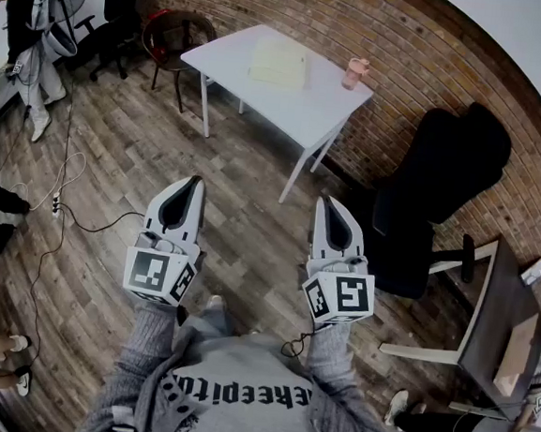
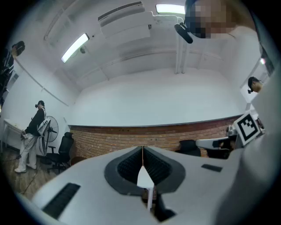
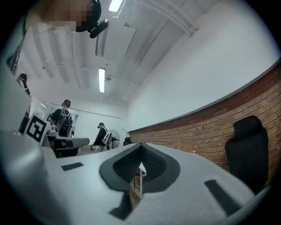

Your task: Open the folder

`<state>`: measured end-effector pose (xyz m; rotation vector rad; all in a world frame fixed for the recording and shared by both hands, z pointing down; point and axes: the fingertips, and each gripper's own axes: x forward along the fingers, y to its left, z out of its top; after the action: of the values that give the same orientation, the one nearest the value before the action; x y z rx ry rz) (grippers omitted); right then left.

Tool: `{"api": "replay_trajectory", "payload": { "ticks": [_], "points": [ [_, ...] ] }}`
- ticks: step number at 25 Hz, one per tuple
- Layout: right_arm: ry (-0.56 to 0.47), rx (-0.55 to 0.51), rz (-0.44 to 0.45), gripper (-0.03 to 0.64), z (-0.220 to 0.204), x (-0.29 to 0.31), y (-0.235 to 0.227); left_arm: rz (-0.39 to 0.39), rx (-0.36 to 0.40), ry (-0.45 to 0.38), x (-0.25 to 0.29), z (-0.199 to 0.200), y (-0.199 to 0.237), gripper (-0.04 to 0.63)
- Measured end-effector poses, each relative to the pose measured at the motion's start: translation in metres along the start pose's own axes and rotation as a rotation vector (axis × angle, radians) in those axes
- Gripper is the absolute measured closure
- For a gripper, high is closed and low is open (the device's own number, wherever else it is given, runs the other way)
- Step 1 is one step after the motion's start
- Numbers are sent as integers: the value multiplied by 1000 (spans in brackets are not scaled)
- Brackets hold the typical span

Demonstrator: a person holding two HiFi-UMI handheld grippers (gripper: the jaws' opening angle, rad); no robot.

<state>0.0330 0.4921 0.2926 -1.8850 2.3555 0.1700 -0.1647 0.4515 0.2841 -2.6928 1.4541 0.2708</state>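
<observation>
A pale yellow folder point(image 1: 277, 65) lies flat and closed on the white table point(image 1: 308, 110) across the room. A pink cup point(image 1: 355, 73) stands to its right. My left gripper point(image 1: 194, 183) and right gripper point(image 1: 324, 201) hang side by side over the wooden floor, well short of the table and pointing toward it. Both are shut with nothing between their jaws. In the left gripper view the left gripper point(image 2: 142, 148) has its jaws meeting at the tips. The right gripper point(image 3: 141, 145) looks the same in its own view, with a sliver of the table point(image 3: 140, 170) showing through the gap.
A black office chair point(image 1: 444, 169) stands right of the table by the brick wall. A second desk point(image 1: 502, 315) sits at the far right. Cables point(image 1: 61, 192) trail over the floor on the left. A person point(image 1: 28, 29), a fan and more chairs are at the back left.
</observation>
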Motion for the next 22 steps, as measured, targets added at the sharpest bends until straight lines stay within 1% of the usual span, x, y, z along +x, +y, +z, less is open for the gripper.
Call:
{"api": "replay_trajectory", "payload": {
  "ticks": [5,9,11,18,22],
  "points": [
    [-6,0,2,614,1,0,0,-5,0,-3,2,-1,-2,584],
    [-5,2,2,614,0,2,-1,-19,7,-32,5,-8,0,584],
    [-3,1,4,614,-1,5,0,-17,7,-26,7,-8,2,584],
    [-2,11,-3,614,-8,23,4,-10,-1,-1,16,-9,18,584],
    [-15,22,24,614,-9,41,12,-22,15,-22,25,-10,32,584]
  ]
}}
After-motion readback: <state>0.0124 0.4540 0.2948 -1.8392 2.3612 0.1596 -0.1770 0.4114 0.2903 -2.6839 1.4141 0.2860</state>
